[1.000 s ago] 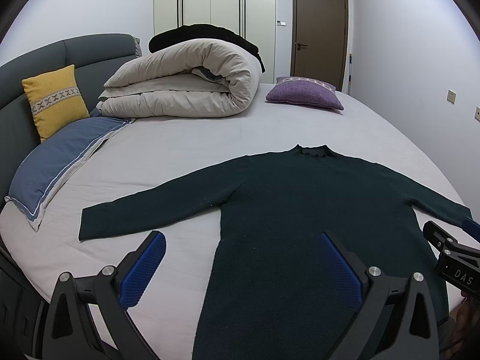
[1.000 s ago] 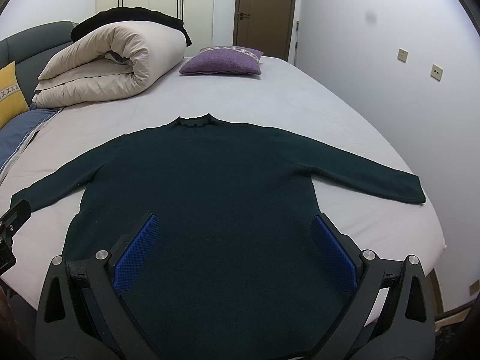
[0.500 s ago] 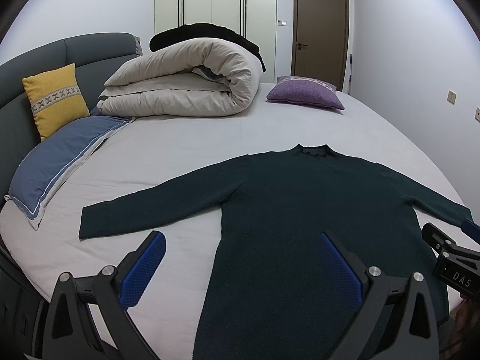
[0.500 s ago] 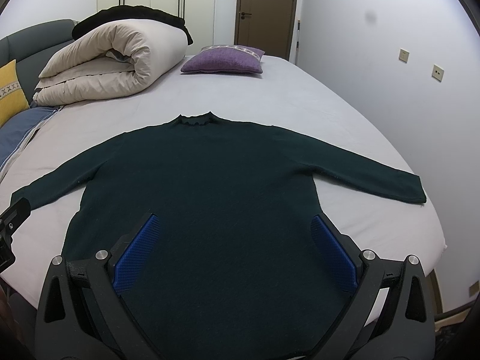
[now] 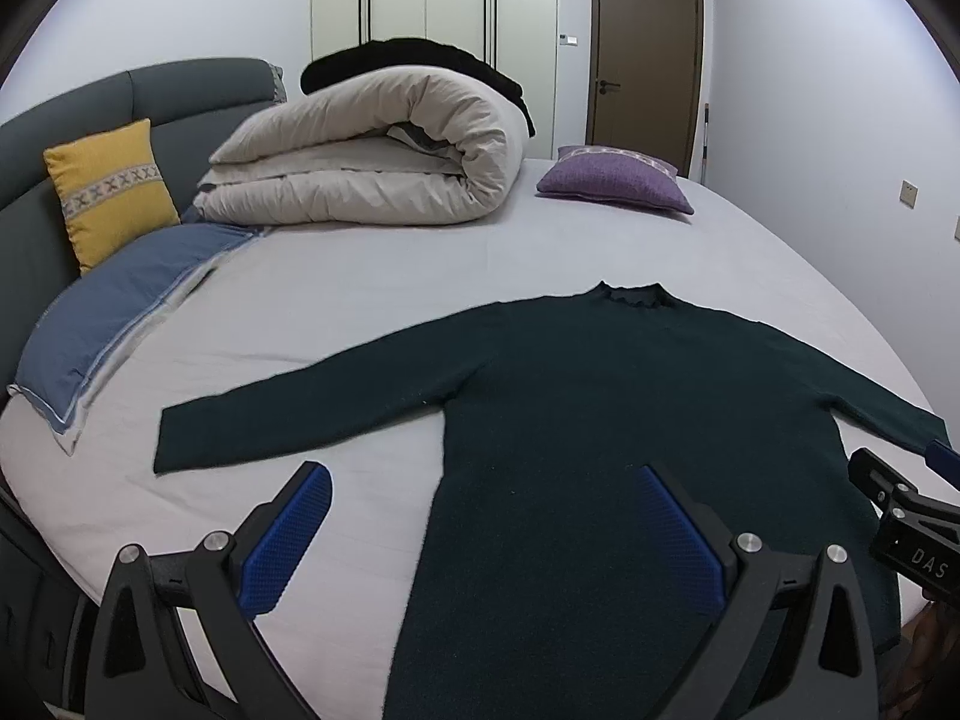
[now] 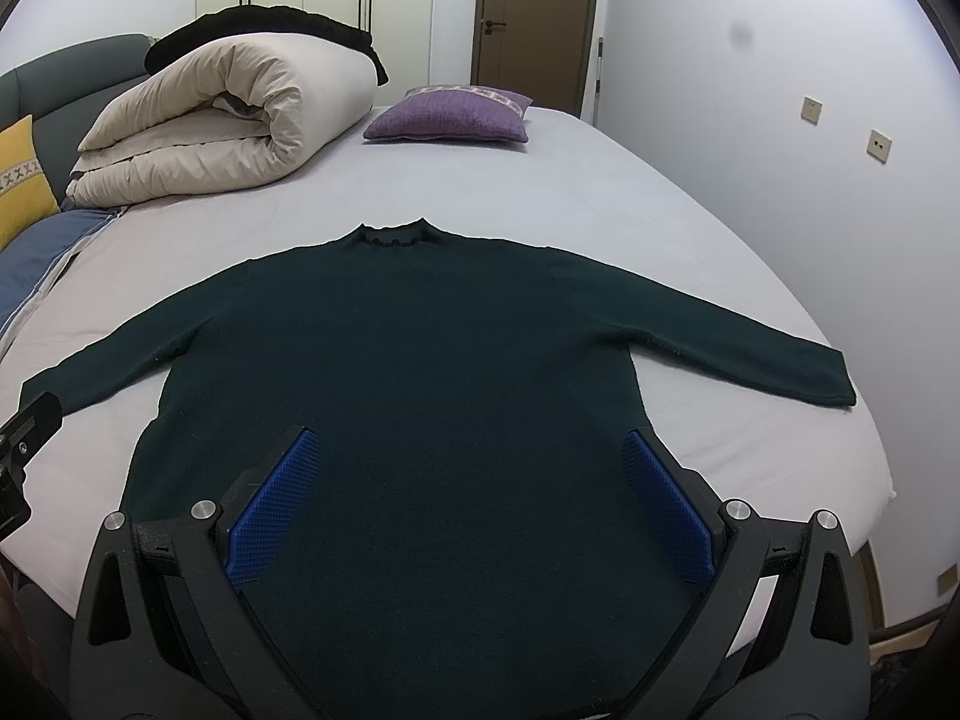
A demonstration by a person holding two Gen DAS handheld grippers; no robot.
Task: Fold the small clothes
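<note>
We hold the left tool (image 5: 480, 516) and right tool (image 6: 465, 480) wide open and empty above the dark green sweater (image 6: 408, 372), which lies flat, sleeves outspread, on the bed (image 6: 600, 198).

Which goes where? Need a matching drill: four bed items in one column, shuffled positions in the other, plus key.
Items:
1. dark green knit sweater
2. purple square cushion
3. yellow cushion with patterned band
4. rolled beige duvet

Places:
A. leaning on the grey headboard
B. flat on the sheet, sleeves spread
C. under a black garment
D. far end, towards the brown door

Pairs: 1-B, 2-D, 3-A, 4-C
</note>
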